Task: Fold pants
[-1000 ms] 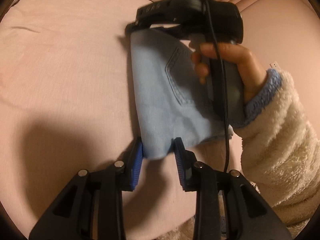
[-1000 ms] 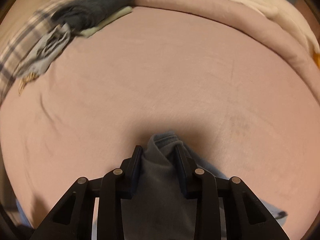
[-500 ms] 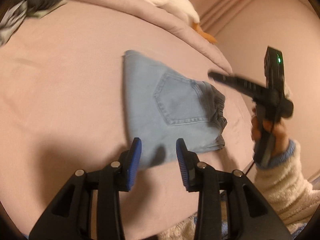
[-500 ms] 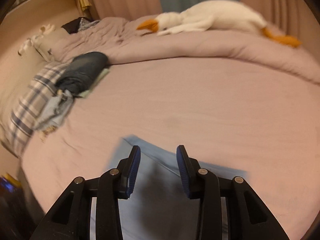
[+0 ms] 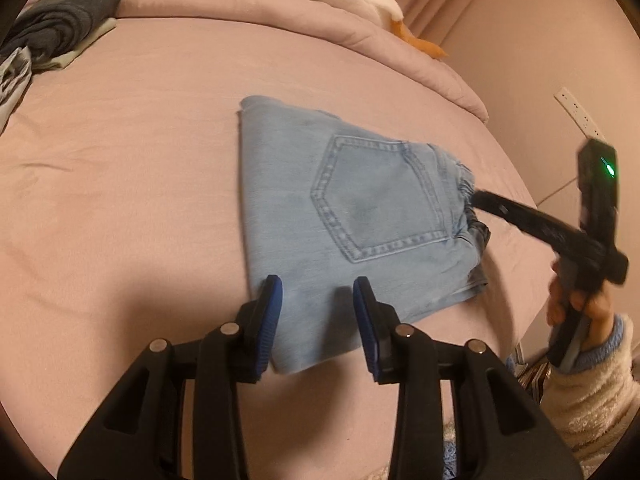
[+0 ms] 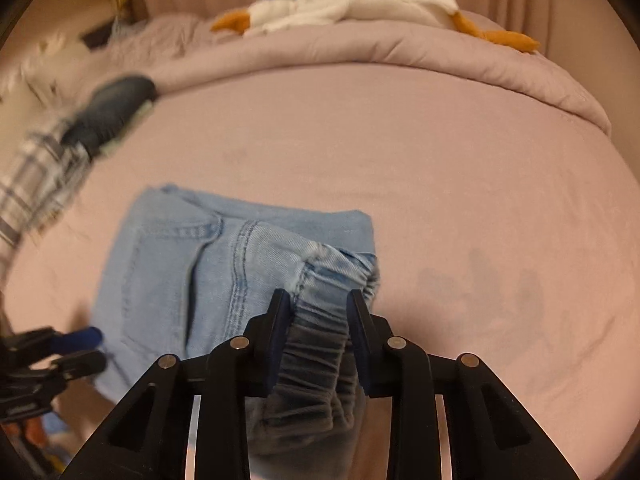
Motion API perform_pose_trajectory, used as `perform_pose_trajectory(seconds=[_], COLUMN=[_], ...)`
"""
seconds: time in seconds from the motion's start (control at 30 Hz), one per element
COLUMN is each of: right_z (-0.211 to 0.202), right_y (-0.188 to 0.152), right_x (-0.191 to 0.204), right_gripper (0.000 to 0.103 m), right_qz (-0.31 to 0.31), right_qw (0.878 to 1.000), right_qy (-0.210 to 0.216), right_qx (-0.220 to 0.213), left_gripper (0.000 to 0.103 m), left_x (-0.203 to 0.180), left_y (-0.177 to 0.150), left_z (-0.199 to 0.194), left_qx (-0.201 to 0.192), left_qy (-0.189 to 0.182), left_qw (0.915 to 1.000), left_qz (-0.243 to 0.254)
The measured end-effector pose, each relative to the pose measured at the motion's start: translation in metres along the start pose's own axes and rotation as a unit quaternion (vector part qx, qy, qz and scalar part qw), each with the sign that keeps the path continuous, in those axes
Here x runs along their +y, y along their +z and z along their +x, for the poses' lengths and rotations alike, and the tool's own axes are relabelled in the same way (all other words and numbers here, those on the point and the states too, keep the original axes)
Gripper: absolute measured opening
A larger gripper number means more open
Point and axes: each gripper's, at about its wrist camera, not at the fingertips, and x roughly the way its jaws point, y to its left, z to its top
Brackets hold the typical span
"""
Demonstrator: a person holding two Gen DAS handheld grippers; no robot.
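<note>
The pants [image 5: 352, 216], light blue denim, lie folded into a compact bundle on the pink bed [image 5: 120, 160], back pocket [image 5: 380, 200] facing up.

Left gripper [image 5: 318, 300]: fingers spread, hanging over the bundle's near edge. The denim shows in the gap between the blue pads [image 5: 272, 312] and runs on ahead of them; neither pad presses the cloth. The bundle's near corner lies under and just behind the tips.

Right gripper [image 6: 318, 300]: fingers spread at the gathered elastic waistband [image 6: 320, 344], which bunches up between them and fills the gap. Whether the pads touch the cloth or merely flank it cannot be told. The rest of the bundle spreads ahead and to the left of these fingers. From the left wrist view, the right gripper [image 5: 480, 200] reaches in from the right, tips at the waistband end of the bundle, held by a hand [image 5: 576, 304] in a fleece sleeve [image 5: 592, 392].

Beyond both sets of fingers: a rolled quilt [image 6: 400, 52] along the far side of the bed, a white goose toy [image 6: 352, 0] lying on it. Far left of the fingers, a pile of dark clothes [image 5: 60, 20] next to a plaid cloth [image 6: 36, 184], well apart from the pants.
</note>
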Motion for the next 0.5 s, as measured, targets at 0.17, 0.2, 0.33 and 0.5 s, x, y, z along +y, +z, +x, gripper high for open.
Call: perform_pose_trajectory(seconds=[0.17, 0.2, 0.33, 0.5], right_z=[-0.002, 0.003, 0.004, -0.007], right_y=[-0.030, -0.038, -0.044, -0.034], right_x=[0.006, 0.006, 0.002, -0.034], right_gripper=[0.031, 0.032, 0.042, 0.052], right_qz=[-0.014, -0.016, -0.003, 0.106], right_qw=[0.999, 0.999, 0.999, 0.988], right_qy=[0.007, 0.006, 0.012, 0.111], right_qx=[0.033, 0.039, 0.039, 0.034], left_gripper=[0.038, 0.038, 0.045, 0.056], left_x=[-0.012, -0.013, -0.006, 0.018], left_y=[-0.002, -0.001, 0.002, 0.016], left_z=[0.006, 0.004, -0.004, -0.009], left_qx=[0.005, 0.005, 0.002, -0.009], left_qy=[0.014, 0.013, 0.005, -0.034], left_qw=[0.9998, 0.9998, 1.0000, 0.9965], left_qz=[0.011, 0.014, -0.002, -0.076])
